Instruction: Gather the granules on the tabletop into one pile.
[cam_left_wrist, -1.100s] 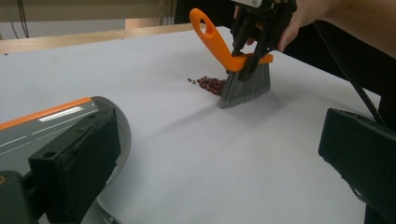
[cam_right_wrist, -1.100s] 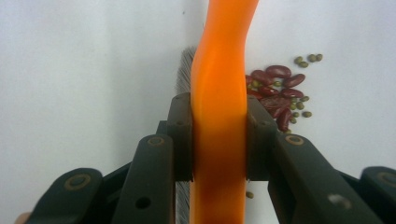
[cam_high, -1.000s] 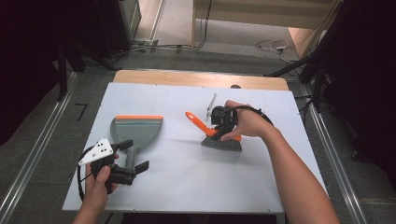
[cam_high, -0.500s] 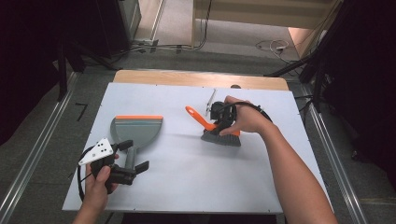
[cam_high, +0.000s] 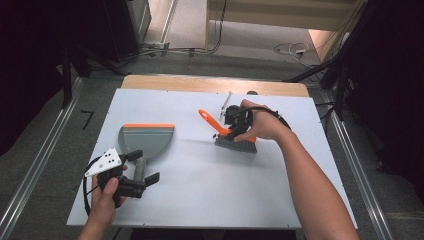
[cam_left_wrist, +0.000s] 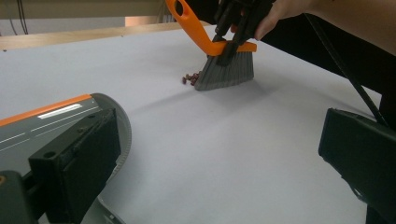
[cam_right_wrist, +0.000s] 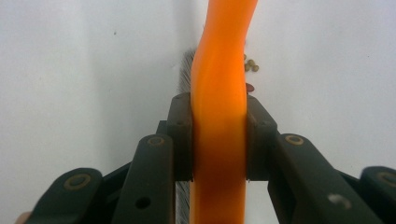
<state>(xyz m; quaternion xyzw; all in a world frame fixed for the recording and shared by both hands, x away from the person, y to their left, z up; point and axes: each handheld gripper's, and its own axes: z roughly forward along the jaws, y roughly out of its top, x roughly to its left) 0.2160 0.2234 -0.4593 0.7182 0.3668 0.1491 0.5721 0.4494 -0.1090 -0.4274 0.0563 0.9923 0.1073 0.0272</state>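
A white table (cam_high: 200, 200) fills mid-frame over grey floor. Right of centre, the right gripper (cam_high: 234, 121) pinches the orange brush (cam_high: 231, 136), bristles down (small beans (cam_left_wrist: 190, 78) beside). Lower left, the left gripper (cam_high: 142, 170) gapes astride the dustpan (cam_high: 146, 141) handle.

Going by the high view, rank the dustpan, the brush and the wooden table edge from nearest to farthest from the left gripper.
Measured from the left gripper:
1. Dustpan, just above it, its handle by the jaws.
2. Brush, off to the right, clamped in the right gripper.
3. Wooden table edge, along the far side.
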